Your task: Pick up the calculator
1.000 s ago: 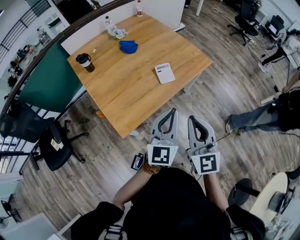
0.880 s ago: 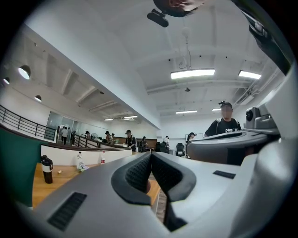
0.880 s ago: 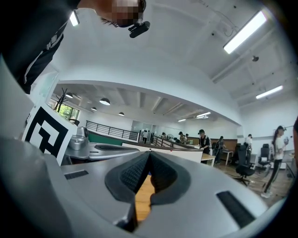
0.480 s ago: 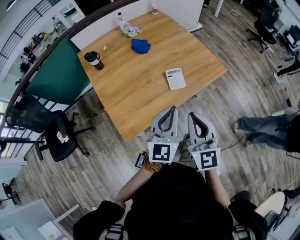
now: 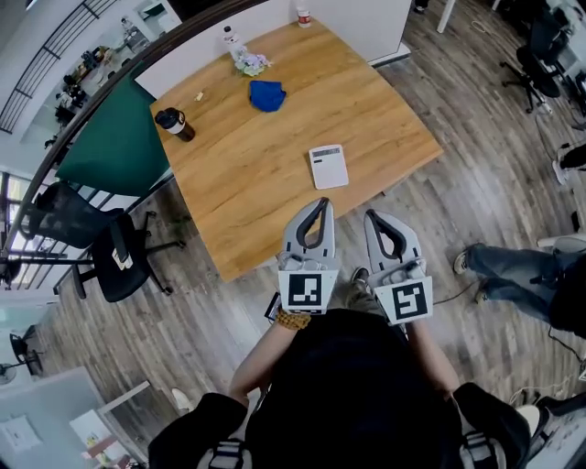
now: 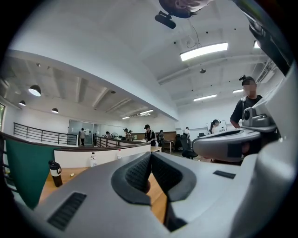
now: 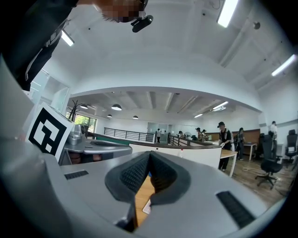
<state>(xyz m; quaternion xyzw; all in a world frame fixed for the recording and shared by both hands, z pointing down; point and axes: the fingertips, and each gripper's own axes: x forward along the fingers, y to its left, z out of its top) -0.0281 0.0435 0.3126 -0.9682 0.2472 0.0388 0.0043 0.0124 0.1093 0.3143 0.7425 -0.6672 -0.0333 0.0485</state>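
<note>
Wood counter (image 5: 265,183) holds calculator (image 5: 329,167); left claw (image 5: 320,202) and right claw (image 5: 374,217) both fully closed, empty, side by side short of calculator, not touching.

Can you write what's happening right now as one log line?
calculator: flat on table, not picked up yet | left gripper: shut, empty | right gripper: shut, empty

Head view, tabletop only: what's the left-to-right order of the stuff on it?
black travel mug → clear bottle → blue cloth → white calculator. Left out: the small bunch beside the bottle and the container at the far edge, since each overlaps a neighbour sideways.
</note>
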